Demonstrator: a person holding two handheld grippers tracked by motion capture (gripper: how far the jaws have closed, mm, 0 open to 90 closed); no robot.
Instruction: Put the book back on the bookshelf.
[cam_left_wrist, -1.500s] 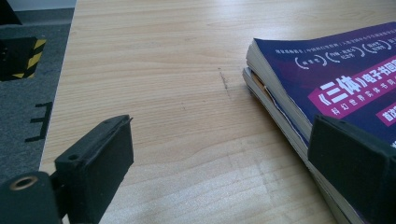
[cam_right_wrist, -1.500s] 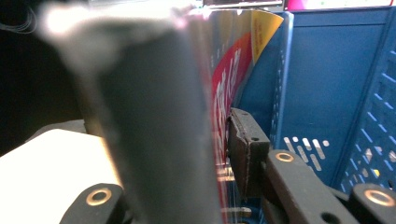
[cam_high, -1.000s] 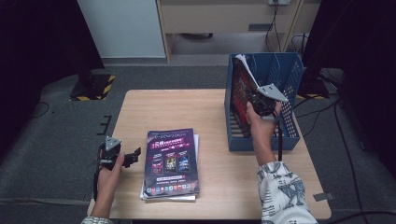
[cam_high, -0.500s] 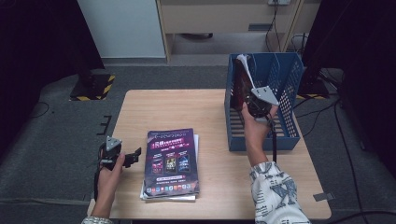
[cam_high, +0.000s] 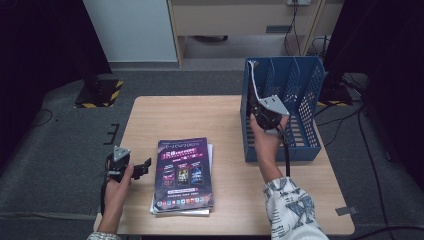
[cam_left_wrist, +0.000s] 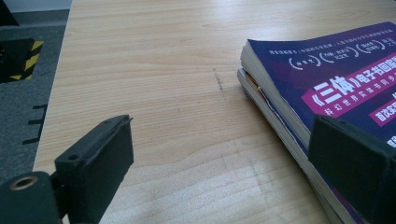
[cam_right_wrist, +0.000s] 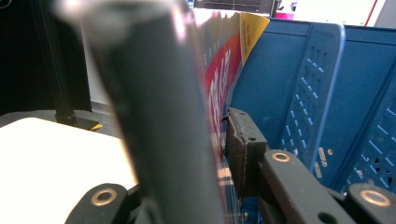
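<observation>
Magazine (cam_high: 254, 95) held upright on its edge in the right gripper (cam_high: 265, 114), at the left end of the blue file rack (cam_high: 305, 145), far right of the surface (cam_high: 165, 115).

Near side: stack of magazines (cam_high: 183, 175) lies flat at the front of the surface, purple cover up, long axis running away from the person. Left gripper (cam_high: 145, 166) rests just beside the stack's left edge, jaws spread wide with nothing between them; in the left gripper view the stack (cam_left_wrist: 322, 98) sits at the right-hand jaw, bare wood between the two pads.

Far side: right gripper's jaws are clamped on the magazine's lower part; the right gripper view shows the red cover (cam_right_wrist: 219, 88) pinched between them, a yellow corner standing above. Rack wall (cam_right_wrist: 303, 93) rises just beyond on the cover side.

Key relation: the held magazine's long axis is near vertical, parallel to the rack's dividers, and it stands at the leftmost slot next to the rack's left wall. Whether its bottom edge has reached the rack floor cannot be told. Judgement: the step is filing this copy into the rack; the move left is straight down along the slot, then release. Right hand is on it; left hand is nearer the stack for the next copy.
</observation>
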